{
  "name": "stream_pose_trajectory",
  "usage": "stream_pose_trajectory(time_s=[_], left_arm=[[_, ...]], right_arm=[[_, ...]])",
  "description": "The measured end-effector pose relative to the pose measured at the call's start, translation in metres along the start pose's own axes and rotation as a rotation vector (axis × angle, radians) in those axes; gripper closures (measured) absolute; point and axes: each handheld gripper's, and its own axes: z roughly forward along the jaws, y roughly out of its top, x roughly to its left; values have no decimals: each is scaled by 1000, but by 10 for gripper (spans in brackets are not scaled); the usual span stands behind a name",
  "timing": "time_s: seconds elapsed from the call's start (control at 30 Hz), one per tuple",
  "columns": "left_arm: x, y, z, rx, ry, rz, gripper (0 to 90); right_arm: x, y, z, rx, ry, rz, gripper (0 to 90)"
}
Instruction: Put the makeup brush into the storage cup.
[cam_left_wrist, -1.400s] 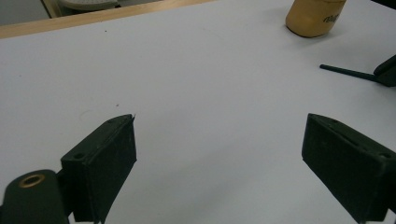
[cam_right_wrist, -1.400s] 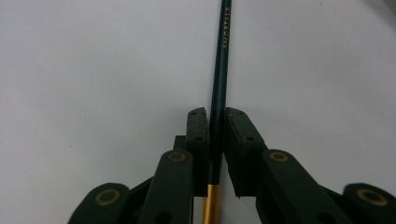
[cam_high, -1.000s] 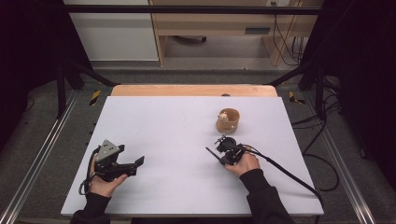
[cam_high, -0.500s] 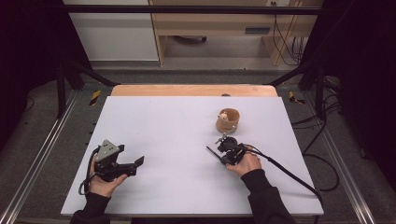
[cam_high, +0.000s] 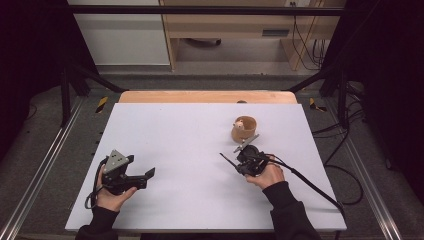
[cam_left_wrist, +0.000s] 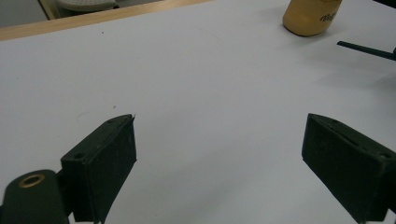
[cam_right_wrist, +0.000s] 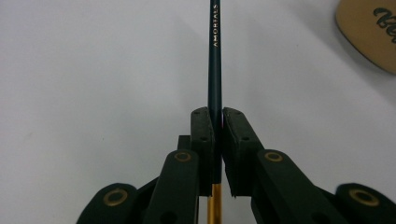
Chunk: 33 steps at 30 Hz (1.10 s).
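My right gripper clamps pencil, tip cut off | left gripper wide, empty | cup contents unclear | white table.

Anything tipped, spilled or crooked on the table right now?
Nothing stands out. The tan cup stands upright on the white table with nothing spilled around it. The right gripper has its jaws shut on a thin dark pencil, held straight. The left gripper sits open, nothing between its jaws.
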Motion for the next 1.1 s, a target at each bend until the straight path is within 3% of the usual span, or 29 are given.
stream_pose_trajectory(time_s=[0.37,0.77,1.1], left_arm=[[-5,1,1,5,-15,16,95],[-10,2,4,19,-35,52,96],[-20,6,8,45,-68,113,103]], right_arm=[[4,-3,-11,-82,19,-79,831],[10,-2,-17,-93,56,-124,831],[15,2,-19,-95,90,-170,832]])
